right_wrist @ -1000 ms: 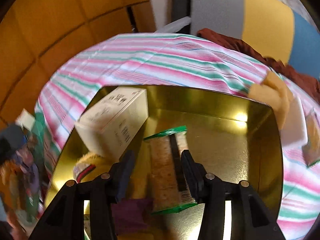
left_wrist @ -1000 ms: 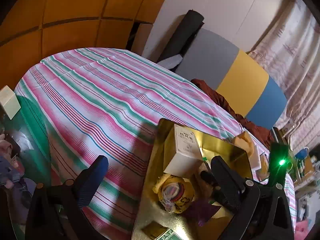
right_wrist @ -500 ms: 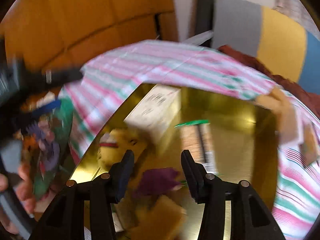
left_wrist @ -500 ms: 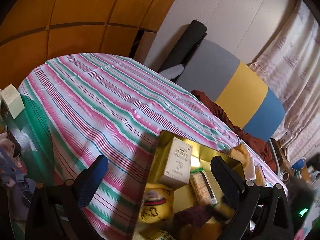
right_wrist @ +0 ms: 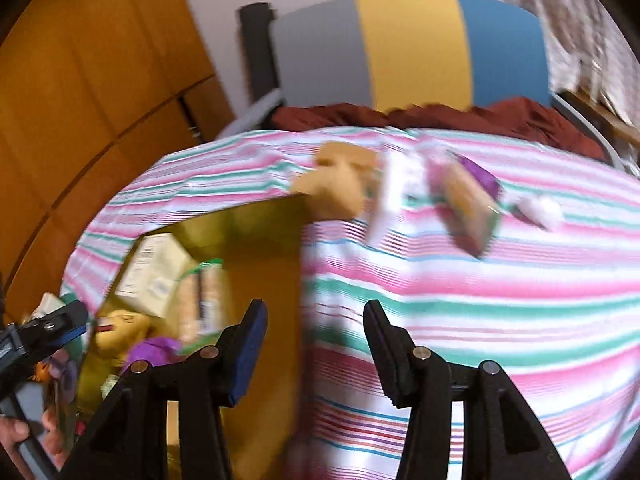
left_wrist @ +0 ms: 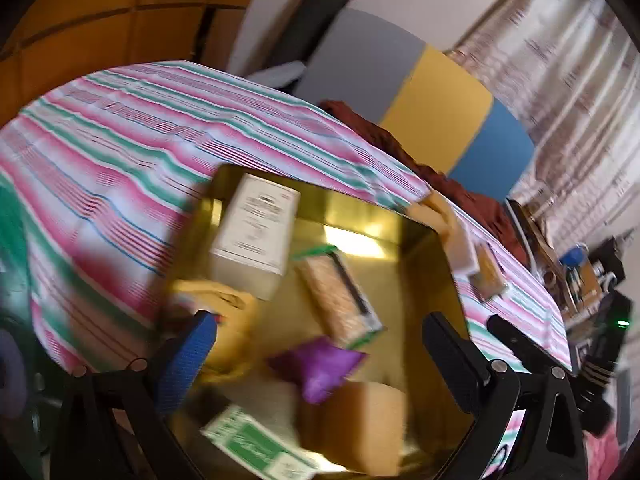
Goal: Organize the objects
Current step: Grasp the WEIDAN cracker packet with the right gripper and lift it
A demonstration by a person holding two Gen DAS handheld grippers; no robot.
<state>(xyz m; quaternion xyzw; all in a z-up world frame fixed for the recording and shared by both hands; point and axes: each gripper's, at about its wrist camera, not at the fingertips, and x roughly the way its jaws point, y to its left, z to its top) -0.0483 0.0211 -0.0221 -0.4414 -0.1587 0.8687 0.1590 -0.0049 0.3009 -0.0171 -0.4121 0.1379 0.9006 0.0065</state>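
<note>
A gold tin box (left_wrist: 400, 220) (right_wrist: 256, 220) sits on the striped tablecloth. Inside lie a white carton (left_wrist: 256, 232) (right_wrist: 156, 272), a green-edged cracker pack (left_wrist: 340, 292) (right_wrist: 202, 300), a yellow plush toy (left_wrist: 236, 320) (right_wrist: 120, 324), a purple pouch (left_wrist: 320, 364), a tan block (left_wrist: 368, 420) and a green-and-white packet (left_wrist: 256, 448). My left gripper (left_wrist: 320, 364) is open and empty above the box. My right gripper (right_wrist: 314, 348) is open and empty over the box's right edge. Loose on the cloth lie a tan sponge (right_wrist: 340, 184), a white packet (right_wrist: 394, 196) and a cracker pack (right_wrist: 468, 204).
A grey, yellow and blue panel (right_wrist: 408, 44) and a dark red cloth (right_wrist: 440, 116) stand behind the table. Wooden cabinets (right_wrist: 80, 80) are at the left. Curtains (left_wrist: 560, 80) and a cluttered shelf (left_wrist: 580, 280) are at the right.
My right gripper has let go of the cracker pack in the box and swung right toward the loose items. My left gripper has moved over the box.
</note>
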